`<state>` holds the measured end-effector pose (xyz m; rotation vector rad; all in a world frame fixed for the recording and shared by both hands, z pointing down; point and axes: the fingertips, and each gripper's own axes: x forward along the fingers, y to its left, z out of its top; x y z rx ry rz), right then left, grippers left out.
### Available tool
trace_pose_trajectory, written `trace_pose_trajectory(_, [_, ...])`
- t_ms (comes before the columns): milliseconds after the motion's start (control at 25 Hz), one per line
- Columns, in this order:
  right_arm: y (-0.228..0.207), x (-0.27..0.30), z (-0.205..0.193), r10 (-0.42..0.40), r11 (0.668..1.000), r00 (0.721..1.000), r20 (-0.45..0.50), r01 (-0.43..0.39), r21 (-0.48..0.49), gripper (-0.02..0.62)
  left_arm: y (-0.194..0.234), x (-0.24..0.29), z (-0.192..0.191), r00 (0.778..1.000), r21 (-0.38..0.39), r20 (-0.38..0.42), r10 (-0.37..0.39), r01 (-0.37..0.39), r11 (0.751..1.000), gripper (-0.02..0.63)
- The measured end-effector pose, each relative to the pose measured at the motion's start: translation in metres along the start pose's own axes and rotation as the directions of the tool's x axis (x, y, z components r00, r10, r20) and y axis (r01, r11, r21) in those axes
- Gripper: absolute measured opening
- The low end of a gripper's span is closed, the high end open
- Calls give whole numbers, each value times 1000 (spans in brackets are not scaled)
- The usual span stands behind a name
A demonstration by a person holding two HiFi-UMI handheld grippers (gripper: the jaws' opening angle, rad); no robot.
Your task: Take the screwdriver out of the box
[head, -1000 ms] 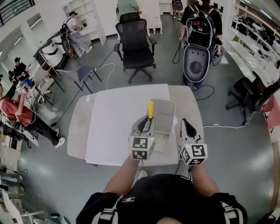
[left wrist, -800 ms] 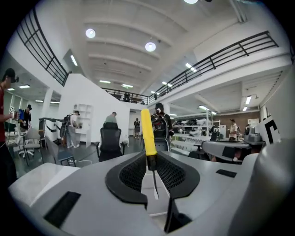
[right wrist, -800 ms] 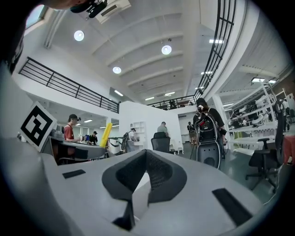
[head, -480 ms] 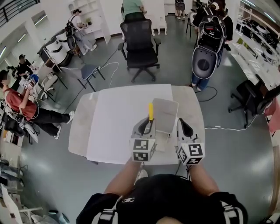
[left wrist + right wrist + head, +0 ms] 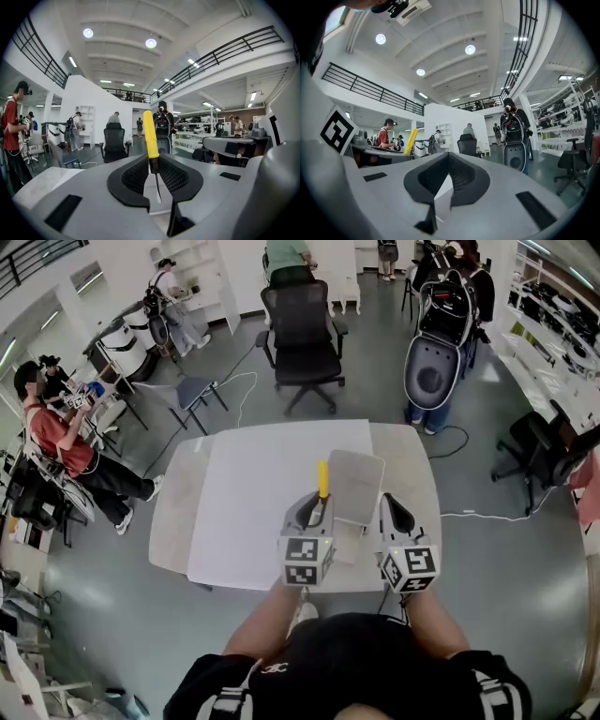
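My left gripper (image 5: 315,504) is shut on a screwdriver (image 5: 322,477), which stands upright with its yellow handle above the jaws. In the left gripper view the pads clamp the screwdriver (image 5: 150,136) just below the handle at the left gripper (image 5: 153,165), and the thin metal shaft hangs down between them. The grey box (image 5: 357,481) lies open on the table right behind and beside the screwdriver. My right gripper (image 5: 387,505) hovers at the box's right side, shut with nothing in it; its fingertips meet at the right gripper (image 5: 448,157). The yellow handle (image 5: 411,140) shows to its left.
A white sheet (image 5: 253,502) covers most of the grey table (image 5: 173,517). A black office chair (image 5: 302,338) stands beyond the far edge, and a person with a large backpack (image 5: 439,329) stands at the far right. Seated people are at the left, and another chair (image 5: 536,448) at the right.
The right gripper has edged slightly left toward the box. The left gripper keeps the screwdriver upright in the same place.
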<state>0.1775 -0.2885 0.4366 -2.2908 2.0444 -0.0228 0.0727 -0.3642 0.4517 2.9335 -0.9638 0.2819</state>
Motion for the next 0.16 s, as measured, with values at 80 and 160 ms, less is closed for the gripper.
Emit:
trace_pose_trajectory(80, [0,1,0,-2,1000,1000,-3,2,0,12,0,0,1,1000,5,0,-2,2,1000,81])
trace_pose_trajectory(160, [0,1,0,-3,1000,1000,-6,3,0,12,0,0,3,1000,10,0,-4,4,1000,81])
